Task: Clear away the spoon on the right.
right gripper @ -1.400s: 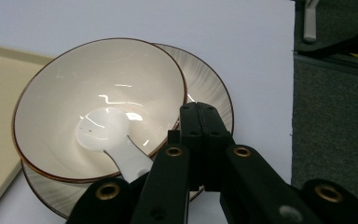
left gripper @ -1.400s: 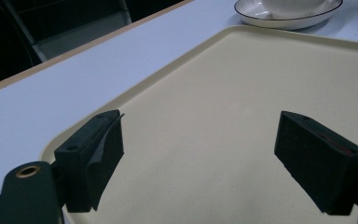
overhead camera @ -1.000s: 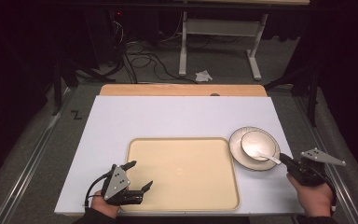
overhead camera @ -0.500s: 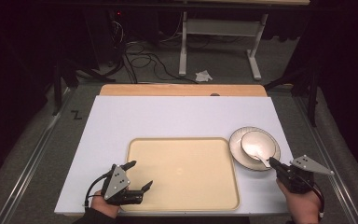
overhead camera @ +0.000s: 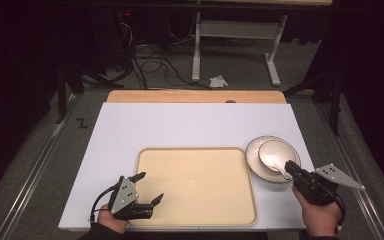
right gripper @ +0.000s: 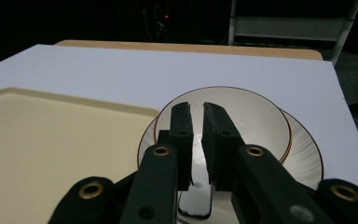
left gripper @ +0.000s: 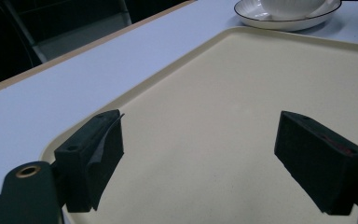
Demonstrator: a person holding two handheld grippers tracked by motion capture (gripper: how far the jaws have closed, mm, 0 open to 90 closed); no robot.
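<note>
At the right near corner of the counter (overhead camera: 190, 125), the right tongs (overhead camera: 291, 168) hover over the plate (overhead camera: 252, 159), which carries a white bowl (overhead camera: 275, 149) with a white spoon (overhead camera: 279, 168) resting in it. Its jaws have just been opening a little and stand only a narrow slit apart; the spoon's handle (right gripper: 196, 200) lies below the tips, and I cannot be sure whether the pads press on it, though they look to clear it. The left tongs (overhead camera: 149, 189) hang wide open and empty over the near left corner of the cream tray (overhead camera: 200, 210).

Judging by this, the work has barely started: the tray's bare surface (left gripper: 223, 116) holds nothing, while plate, bowl and spoon sit just beside its right edge. Left to do, probably, are a firm grip on the spoon or crockery and the move across onto the tray.
</note>
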